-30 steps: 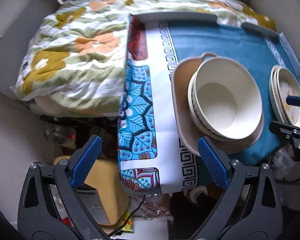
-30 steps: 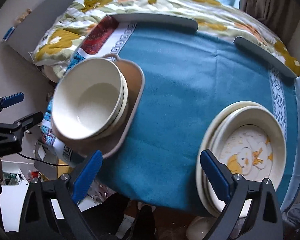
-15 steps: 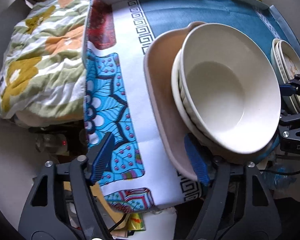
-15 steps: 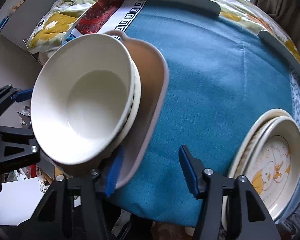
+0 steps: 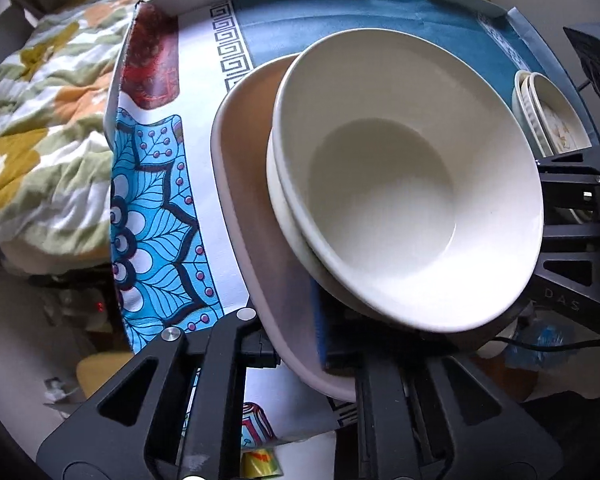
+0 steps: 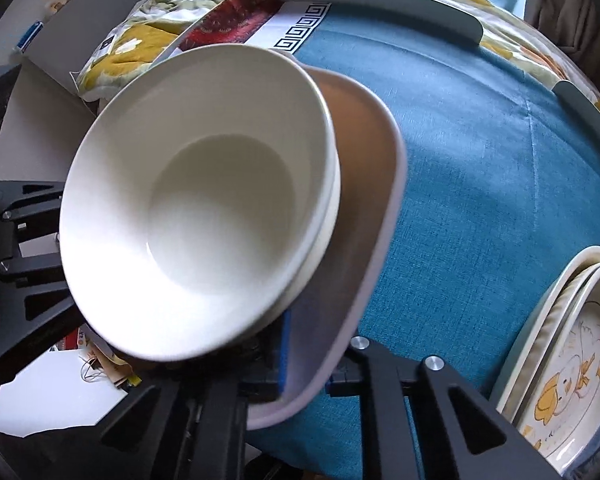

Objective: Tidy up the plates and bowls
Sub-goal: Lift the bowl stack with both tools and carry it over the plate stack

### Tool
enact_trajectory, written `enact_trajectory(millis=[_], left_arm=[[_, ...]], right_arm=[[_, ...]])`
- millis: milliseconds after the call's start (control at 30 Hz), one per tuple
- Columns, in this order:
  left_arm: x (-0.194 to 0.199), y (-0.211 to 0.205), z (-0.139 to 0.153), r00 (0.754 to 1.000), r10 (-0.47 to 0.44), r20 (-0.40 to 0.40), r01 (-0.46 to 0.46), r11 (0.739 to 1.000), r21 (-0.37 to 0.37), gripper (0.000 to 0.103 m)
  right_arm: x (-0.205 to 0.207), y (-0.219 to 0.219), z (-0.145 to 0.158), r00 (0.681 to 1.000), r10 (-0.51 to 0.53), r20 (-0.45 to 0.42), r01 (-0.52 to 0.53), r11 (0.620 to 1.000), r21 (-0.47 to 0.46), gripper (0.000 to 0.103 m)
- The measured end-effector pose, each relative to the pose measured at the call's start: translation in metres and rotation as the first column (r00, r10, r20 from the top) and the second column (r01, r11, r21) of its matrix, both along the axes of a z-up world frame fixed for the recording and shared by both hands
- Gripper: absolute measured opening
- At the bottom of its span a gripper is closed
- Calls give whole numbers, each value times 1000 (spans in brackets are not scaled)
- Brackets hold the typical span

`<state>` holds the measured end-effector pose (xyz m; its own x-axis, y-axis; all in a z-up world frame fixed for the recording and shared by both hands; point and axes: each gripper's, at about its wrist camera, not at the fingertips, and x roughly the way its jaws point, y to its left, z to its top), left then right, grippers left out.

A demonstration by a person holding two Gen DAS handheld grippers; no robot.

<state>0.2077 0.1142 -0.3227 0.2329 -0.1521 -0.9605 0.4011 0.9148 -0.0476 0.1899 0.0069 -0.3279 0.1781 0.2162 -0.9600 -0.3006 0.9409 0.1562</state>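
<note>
A: Start big. What carries it all?

B: 1 counter point(image 6: 480, 152) under a blue cloth, with a patterned cloth point(image 5: 156, 216) hanging over its left edge. A floral quilt point(image 5: 40, 100) lies past that edge. 2 grey curved guards point(image 6: 380, 4) sit on the far rim.

A: And the dishes?

B: 1 beige tray point(image 5: 244, 200) at the near-left corner, its near end jutting past the counter edge. On it, 1 stack of cream bowls point(image 5: 400, 184); I count at least 2 rims, the exact number I cannot tell. At the near-right edge, 1 stack of plates point(image 6: 572, 352), at least 2, the top one printed with a yellow duck.

A: Room to move?

B: Open blue cloth between tray and plates and all the way to the far rim. The plates also sit right at the near edge.

A: The grippers?

B: 2. The left gripper point(image 5: 296, 344) has just been closing its jaws, and they are clamped on the tray's near-left rim, 1 blue pad point(image 5: 320, 320) inside the wall. The right gripper point(image 6: 304, 364) has just been closing too, its jaws clenched on the tray's near-right rim, a blue pad inside under the bowls.

A: Any writing?

B: Only "DAS" on the right gripper's black frame, seen from the left wrist; the rest is cut off.
</note>
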Motion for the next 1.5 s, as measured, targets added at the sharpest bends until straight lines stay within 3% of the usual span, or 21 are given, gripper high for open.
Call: enact_trajectory(millis=[433, 767, 1133, 1500], left_arm=[[6, -3, 15, 999, -17, 52, 16, 1000, 13, 9], [19, -20, 65, 993, -36, 108, 37, 999, -7, 9], [3, -97, 130, 982, -46, 185, 55, 997, -44, 10], [-48, -200, 132, 982, 56, 180, -41, 995, -90, 9]], right_arm=[[-4, -2, 15, 998, -23, 52, 23, 1000, -14, 12], [-4, -29, 64, 990, -103, 95, 103, 995, 11, 12], [-22, -104, 131, 969, -171, 176, 163, 985, 62, 12], [-61, -200, 137, 977, -91, 191, 87, 996, 29, 12]])
